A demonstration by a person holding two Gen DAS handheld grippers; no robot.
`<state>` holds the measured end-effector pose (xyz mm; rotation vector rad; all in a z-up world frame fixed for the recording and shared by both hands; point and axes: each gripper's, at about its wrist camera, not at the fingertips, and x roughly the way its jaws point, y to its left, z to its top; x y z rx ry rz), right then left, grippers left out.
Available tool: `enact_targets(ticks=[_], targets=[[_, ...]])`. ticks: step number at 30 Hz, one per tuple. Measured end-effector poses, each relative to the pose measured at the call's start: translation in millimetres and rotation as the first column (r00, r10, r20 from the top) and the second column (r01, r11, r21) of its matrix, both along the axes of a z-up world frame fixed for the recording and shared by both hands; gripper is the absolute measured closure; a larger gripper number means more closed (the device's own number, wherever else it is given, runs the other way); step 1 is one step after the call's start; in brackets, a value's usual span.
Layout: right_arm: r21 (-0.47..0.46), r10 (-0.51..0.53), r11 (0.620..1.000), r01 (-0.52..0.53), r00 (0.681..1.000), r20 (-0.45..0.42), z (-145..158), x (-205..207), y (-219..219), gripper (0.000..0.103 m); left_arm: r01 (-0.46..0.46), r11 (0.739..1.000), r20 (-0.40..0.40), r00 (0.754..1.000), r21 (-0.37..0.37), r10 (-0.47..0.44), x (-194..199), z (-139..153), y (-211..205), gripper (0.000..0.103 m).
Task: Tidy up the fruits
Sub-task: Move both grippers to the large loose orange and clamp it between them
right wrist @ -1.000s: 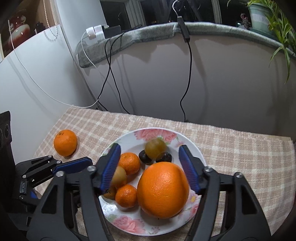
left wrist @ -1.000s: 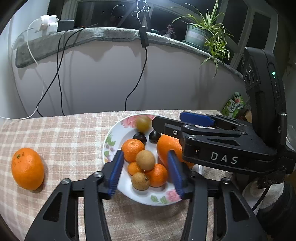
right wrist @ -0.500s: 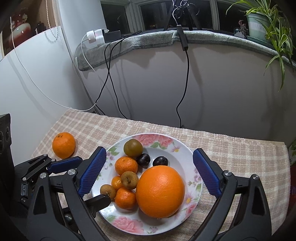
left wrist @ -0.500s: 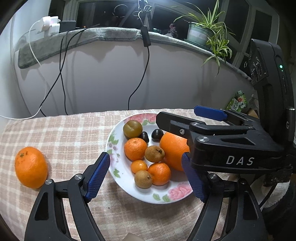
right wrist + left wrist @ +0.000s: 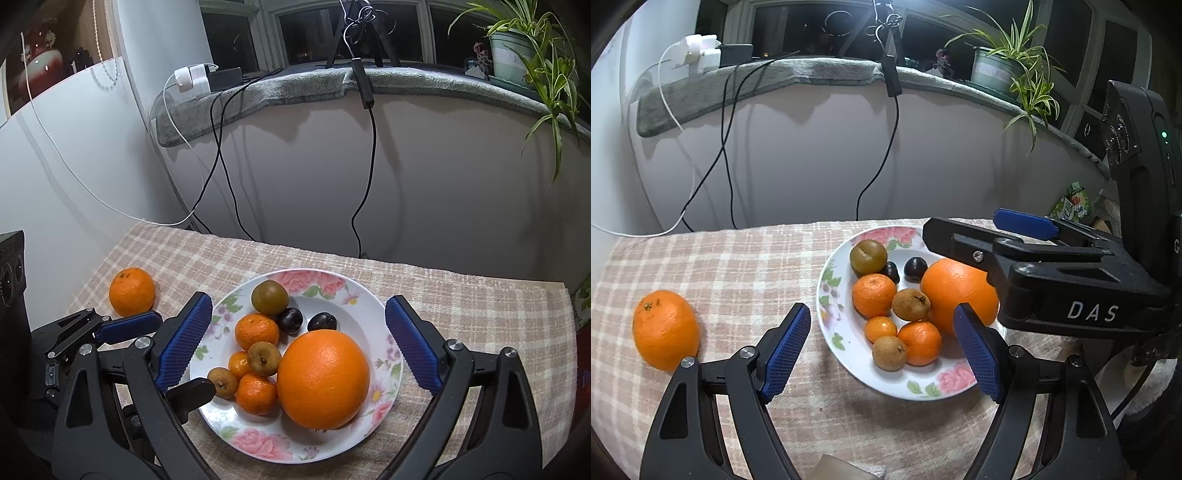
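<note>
A floral white plate (image 5: pixel 846 365) (image 5: pixel 369 295) on the checked cloth holds a big orange (image 5: pixel 956 291) (image 5: pixel 323 378), small tangerines (image 5: pixel 873 294), brown fruits (image 5: pixel 910 304), two dark plums (image 5: pixel 915 268) and a greenish plum (image 5: pixel 868 256). A lone orange (image 5: pixel 665 328) (image 5: pixel 132 291) lies on the cloth to the plate's left. My left gripper (image 5: pixel 882 350) is open and empty, above the plate's near edge. My right gripper (image 5: pixel 299 347) is open and empty, straddling the plate above the big orange; it shows at the right in the left wrist view (image 5: pixel 1023 225).
The checked tablecloth (image 5: pixel 738 266) covers the table up to a pale wall with hanging cables (image 5: pixel 886 147). A grey-padded sill holds a potted plant (image 5: pixel 1004 66) and chargers (image 5: pixel 701 55). A green carton (image 5: pixel 1071 203) stands past the table's right edge.
Both grippers opened wide and pulled back from the plate. The big orange, between the right fingers a second ago, now rests free on the plate.
</note>
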<state>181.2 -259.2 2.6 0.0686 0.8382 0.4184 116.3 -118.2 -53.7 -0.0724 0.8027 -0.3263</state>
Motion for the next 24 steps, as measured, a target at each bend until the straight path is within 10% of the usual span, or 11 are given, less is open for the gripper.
enact_targets(ticks=[24], targets=[[0.009,0.112,0.994,-0.112,0.994,-0.006,11,0,55,0.006,-0.122,0.992,0.006,0.992,-0.027,0.122,-11,2,67,0.023]])
